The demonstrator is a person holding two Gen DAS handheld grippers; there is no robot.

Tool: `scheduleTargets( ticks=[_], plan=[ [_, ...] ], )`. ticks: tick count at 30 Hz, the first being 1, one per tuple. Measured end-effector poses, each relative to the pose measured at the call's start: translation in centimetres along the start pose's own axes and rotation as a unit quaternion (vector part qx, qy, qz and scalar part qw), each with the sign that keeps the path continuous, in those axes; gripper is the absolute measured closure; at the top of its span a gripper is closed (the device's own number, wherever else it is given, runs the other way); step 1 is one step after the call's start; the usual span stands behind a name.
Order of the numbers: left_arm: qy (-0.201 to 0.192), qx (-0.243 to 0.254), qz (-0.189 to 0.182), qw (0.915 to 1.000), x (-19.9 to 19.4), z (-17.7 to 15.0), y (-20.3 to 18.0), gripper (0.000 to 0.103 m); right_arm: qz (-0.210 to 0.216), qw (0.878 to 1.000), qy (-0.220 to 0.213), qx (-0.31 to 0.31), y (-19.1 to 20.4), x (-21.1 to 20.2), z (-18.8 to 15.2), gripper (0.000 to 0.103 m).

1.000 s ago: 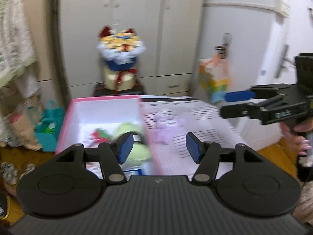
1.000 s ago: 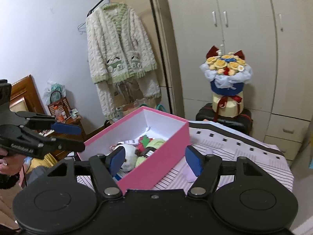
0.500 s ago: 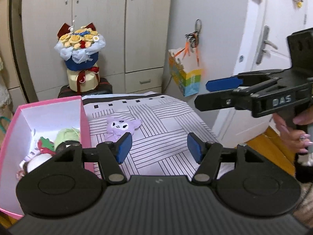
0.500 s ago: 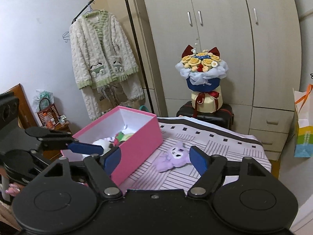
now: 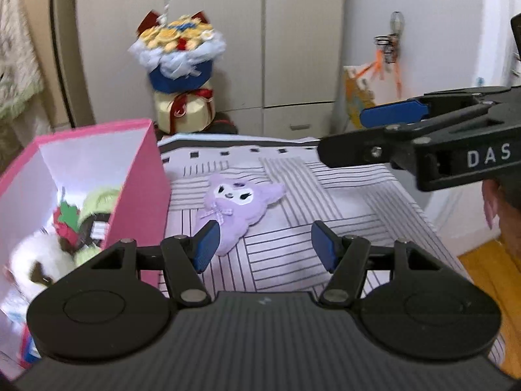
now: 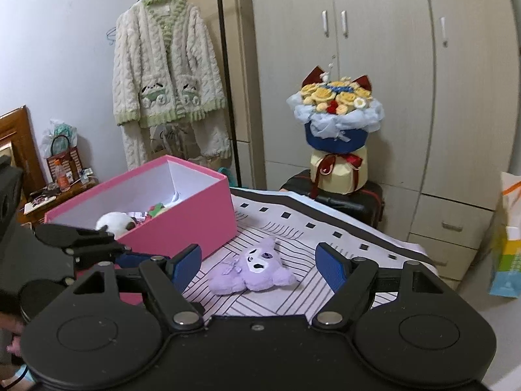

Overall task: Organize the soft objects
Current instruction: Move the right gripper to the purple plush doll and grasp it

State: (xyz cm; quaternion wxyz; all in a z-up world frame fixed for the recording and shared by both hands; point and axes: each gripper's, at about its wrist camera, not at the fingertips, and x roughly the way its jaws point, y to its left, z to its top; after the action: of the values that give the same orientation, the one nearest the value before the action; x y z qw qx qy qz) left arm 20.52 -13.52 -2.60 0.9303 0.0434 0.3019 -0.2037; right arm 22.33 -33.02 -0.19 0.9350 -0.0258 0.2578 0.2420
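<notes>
One loose toy: the purple plush (image 5: 236, 207) lies flat on the striped cloth (image 5: 342, 202), outside the box, with nothing touching it.
Pink box (image 6: 182, 224): at the left of the cloth, open-topped, with a white plush (image 6: 114, 223) and green and red soft things already inside; the purple plush lies just beside its right-hand wall.
Left gripper (image 5: 262, 244): jaws moderately apart and empty. In its own view the plush sits ahead and to the left of centre, with the left pad overlapping the toy's lower end and the right pad over bare cloth.
Plush axis: it runs from its head, at the far right, to its feet, at the near left, slanting across both views.
Right gripper (image 6: 257, 265): jaws wide and empty. The plush shows almost squarely between the pads, a little ahead of them.
Nearer hand: judging by framing, the right one is better lined up; the left would first need to shift toward the box.
Coming move: probably a descent onto the plush, gripping across its body.
</notes>
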Motion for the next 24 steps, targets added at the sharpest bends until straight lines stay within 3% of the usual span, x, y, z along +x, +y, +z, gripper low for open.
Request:
scheduleTargets(
  ticks=[3, 6, 14, 16, 20, 22, 24],
  plan=[
    [-0.003, -0.034, 0.017, 0.9993, 1.7, -0.6, 0.5, 0.044, 0.024, 0.999, 0.020, -0.004, -0.8, 2.9, 0.1, 0.022],
    [-0.038, -0.089, 0.078, 0.9922, 3.0, -1.9, 0.4, 0.046, 0.049, 0.998, 0.041, 0.003, -1.6, 5.6, 0.0, 0.022],
    [-0.043, -0.148, 0.115, 0.9813, 5.3, -2.8, 1.4, 0.049, 0.083, 0.993, 0.084, 0.012, -3.0, 11.0, -0.3, 0.023],
    [-0.043, -0.171, 0.113, 0.9778, 5.6, -2.8, 2.0, 0.049, 0.088, 0.992, 0.091, 0.021, -3.3, 12.1, -0.4, 0.023],
    [-0.040, -0.228, 0.069, 0.9703, 6.0, -2.7, 3.4, 0.049, 0.102, 0.988, 0.106, 0.044, -3.7, 14.4, -0.6, 0.025],
    [-0.041, -0.233, 0.068, 0.9693, 6.2, -2.9, 3.5, 0.049, 0.104, 0.987, 0.114, 0.051, -3.9, 15.3, -0.9, 0.030],
    [-0.038, -0.232, 0.071, 0.9694, 6.4, -3.0, 3.4, 0.051, 0.106, 0.985, 0.123, 0.061, -4.2, 15.8, -1.4, 0.044]
  ],
)
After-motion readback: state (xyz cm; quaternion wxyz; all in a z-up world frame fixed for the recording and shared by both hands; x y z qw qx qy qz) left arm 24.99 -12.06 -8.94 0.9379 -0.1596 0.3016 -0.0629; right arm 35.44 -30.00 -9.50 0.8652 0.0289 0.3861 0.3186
